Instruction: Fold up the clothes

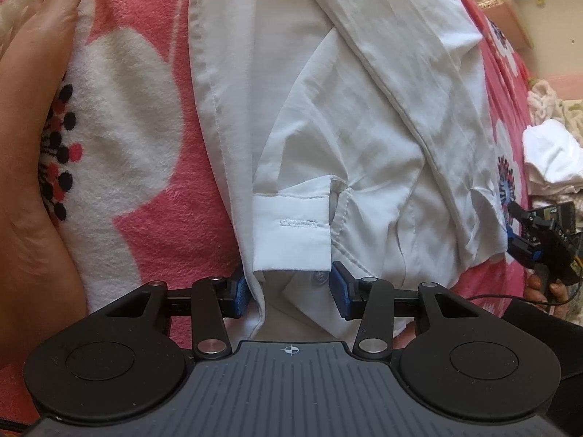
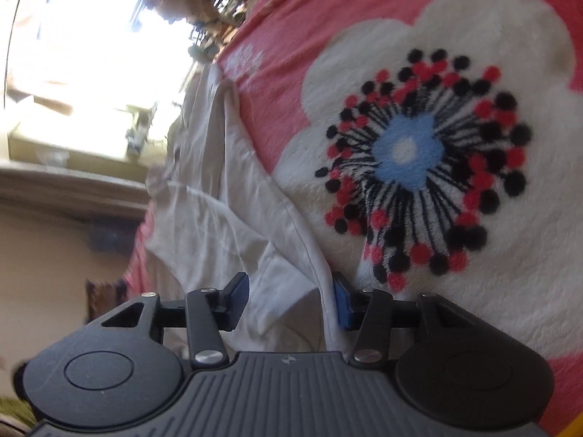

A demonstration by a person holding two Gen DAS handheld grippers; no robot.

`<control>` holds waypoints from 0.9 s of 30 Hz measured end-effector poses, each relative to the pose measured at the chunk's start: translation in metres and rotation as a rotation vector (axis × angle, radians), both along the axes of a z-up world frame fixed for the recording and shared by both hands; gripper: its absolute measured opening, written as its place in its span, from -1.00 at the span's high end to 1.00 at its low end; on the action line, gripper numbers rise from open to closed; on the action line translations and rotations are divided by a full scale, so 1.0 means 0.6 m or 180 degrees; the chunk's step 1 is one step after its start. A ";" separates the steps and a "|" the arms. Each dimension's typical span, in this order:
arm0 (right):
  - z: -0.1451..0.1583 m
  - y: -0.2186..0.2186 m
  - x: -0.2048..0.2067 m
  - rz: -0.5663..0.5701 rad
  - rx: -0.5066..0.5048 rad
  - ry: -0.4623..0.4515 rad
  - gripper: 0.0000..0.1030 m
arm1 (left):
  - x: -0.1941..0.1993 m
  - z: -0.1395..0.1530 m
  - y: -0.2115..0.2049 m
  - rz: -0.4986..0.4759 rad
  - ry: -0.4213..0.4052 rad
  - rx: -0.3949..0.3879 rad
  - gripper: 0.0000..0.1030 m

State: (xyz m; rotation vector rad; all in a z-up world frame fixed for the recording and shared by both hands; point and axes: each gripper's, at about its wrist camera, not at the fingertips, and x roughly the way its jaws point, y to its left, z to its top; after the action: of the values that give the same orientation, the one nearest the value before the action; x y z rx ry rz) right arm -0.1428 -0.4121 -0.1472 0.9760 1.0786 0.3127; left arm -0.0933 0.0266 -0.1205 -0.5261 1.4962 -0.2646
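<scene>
A white shirt [image 1: 364,109] lies spread on a pink flowered blanket [image 1: 145,18], one long sleeve folded across its body. The sleeve's cuff [image 1: 291,233] sits between the blue pads of my left gripper [image 1: 289,291], which flank it without visibly squeezing; the jaws stand partly open. My right gripper [image 1: 512,229] is at the shirt's right-hand corner. In the right wrist view the right gripper [image 2: 291,298] stands partly open, a raised fold and hem of the shirt [image 2: 218,218] between its pads, the hem against the right pad.
A person's bare foot [image 1: 36,109] rests on the blanket at the left. A hand [image 1: 546,287] holds the right gripper's handle. A pile of white clothes [image 1: 550,156] lies past the blanket's right edge. A bright window [image 2: 91,36] and ledge lie beyond the bed.
</scene>
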 end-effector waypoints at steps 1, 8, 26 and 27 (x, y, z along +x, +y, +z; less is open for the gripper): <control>-0.002 0.000 0.000 -0.0007 0.0011 0.0022 0.01 | 0.000 -0.001 0.000 0.0017 0.0003 -0.0004 0.14; 0.001 0.039 0.003 0.0298 -0.0225 0.0023 0.47 | -0.002 0.008 -0.005 0.0026 -0.0061 0.0052 0.38; -0.014 0.046 -0.004 0.0174 -0.0108 0.0025 0.94 | -0.001 0.013 -0.014 -0.0035 -0.0161 0.0062 0.82; -0.012 0.047 -0.005 0.0174 -0.0111 0.0014 0.94 | -0.001 0.015 -0.015 -0.0044 -0.0169 0.0064 0.84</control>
State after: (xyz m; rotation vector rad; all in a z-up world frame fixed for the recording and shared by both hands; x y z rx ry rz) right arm -0.1456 -0.3840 -0.1546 0.9177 1.1127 0.3354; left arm -0.0938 0.0175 -0.1118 -0.4894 1.4498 -0.2722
